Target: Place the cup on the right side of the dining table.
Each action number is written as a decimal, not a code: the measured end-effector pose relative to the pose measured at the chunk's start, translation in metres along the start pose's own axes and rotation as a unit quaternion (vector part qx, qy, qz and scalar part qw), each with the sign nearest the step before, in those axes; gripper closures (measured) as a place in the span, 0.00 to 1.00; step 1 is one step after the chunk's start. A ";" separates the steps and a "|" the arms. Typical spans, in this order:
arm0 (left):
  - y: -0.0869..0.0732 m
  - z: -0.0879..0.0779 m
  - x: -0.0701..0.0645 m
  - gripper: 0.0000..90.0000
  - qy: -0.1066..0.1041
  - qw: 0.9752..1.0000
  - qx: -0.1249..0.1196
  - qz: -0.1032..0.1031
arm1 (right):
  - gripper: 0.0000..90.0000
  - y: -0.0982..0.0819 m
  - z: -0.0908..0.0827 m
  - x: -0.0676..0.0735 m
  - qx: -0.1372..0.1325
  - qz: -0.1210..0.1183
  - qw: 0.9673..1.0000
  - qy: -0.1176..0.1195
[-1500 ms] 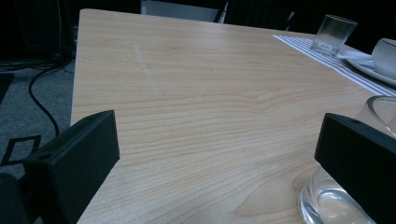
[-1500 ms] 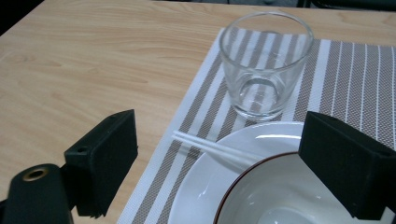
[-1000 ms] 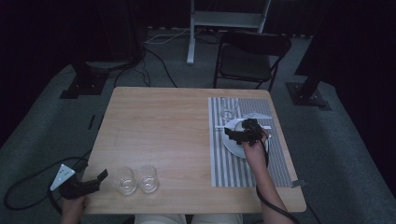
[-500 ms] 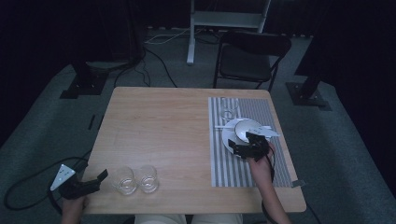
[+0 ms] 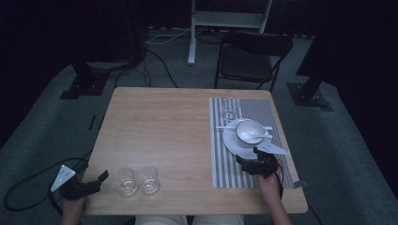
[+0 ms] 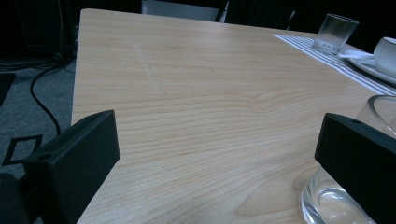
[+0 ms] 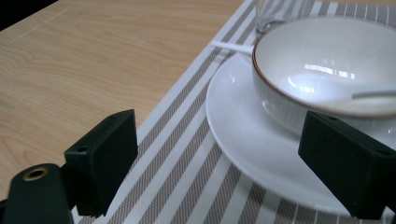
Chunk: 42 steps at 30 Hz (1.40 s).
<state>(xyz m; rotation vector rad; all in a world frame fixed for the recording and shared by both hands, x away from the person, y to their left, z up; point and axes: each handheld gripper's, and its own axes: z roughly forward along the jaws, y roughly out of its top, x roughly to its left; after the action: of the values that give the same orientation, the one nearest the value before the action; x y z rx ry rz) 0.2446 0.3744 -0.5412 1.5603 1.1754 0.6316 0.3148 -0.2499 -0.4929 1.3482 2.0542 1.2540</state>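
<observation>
A white bowl [image 5: 248,130] with a white spoon [image 5: 259,138] in it stands on a white plate [image 5: 233,143] on the striped placemat [image 5: 220,164]. My right gripper [image 5: 251,161] sits open just short of the plate's near rim, holding nothing. In the right gripper view its jaws stand wide apart, framing the plate [image 7: 243,126], the bowl [image 7: 322,56] and the spoon [image 7: 317,91]. My left gripper [image 5: 99,182] is open at the table's near left corner, just left of two empty glasses [image 5: 125,181] [image 5: 149,179]. The nearer glass [image 6: 379,106] shows behind its right jaw.
A third glass [image 5: 230,108] stands at the far end of the placemat, with a thin white stick [image 5: 224,126] lying beside the bowl. A black chair [image 5: 251,58] is behind the table. Cables trail on the floor at the left.
My right gripper has pulled back from over the bowl towards the near edge of the table, uncovering the bowl and spoon. The left gripper has stayed still.
</observation>
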 end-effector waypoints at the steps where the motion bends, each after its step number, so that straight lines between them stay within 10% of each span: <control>1: 0.000 0.000 0.000 0.00 0.000 1.000 0.000 0.000 | 0.12 -0.006 -0.002 -0.001 0.002 0.006 1.000 0.003; 42: 0.000 0.000 0.000 0.00 0.003 1.000 -0.001 -0.001 | 0.12 -0.089 -0.076 -0.049 -0.002 0.084 0.995 -0.053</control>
<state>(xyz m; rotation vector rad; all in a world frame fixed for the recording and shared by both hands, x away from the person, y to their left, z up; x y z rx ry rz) 0.2443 0.3743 -0.5413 1.5559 1.1793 0.6362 0.2365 -0.3405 -0.5345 1.5781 1.8978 1.2244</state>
